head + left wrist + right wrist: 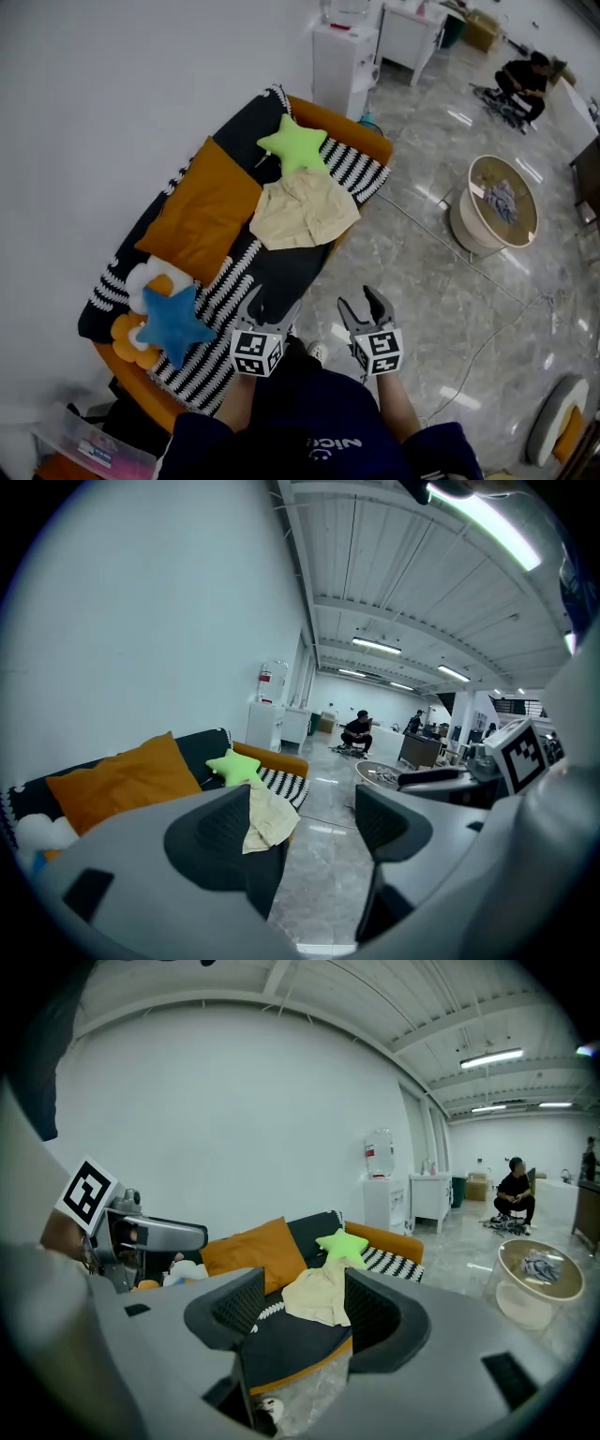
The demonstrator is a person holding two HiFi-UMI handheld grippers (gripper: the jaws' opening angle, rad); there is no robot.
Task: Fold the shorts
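Observation:
Pale yellow shorts (302, 211) lie rumpled on the dark seat of a sofa (291, 272), just below a green star pillow (293, 141). Both grippers hover at the sofa's near end, well short of the shorts. My left gripper (272, 307) is over the seat's near edge, open with nothing between its jaws. My right gripper (364, 305) is over the floor beside the sofa, also open and empty. The left gripper view shows the shorts (267, 817) past the left jaw of the left gripper (305, 827). In the right gripper view the shorts (319, 1295) sit between the jaws of the right gripper (302, 1312), far ahead.
An orange cushion (202, 206) lies left of the shorts; a blue star pillow (173, 319) and other soft toys sit at the near left. A round basket (469, 225) holding cloth stands on the marble floor to the right. A white cabinet (345, 66) and a crouching person (525, 80) are beyond.

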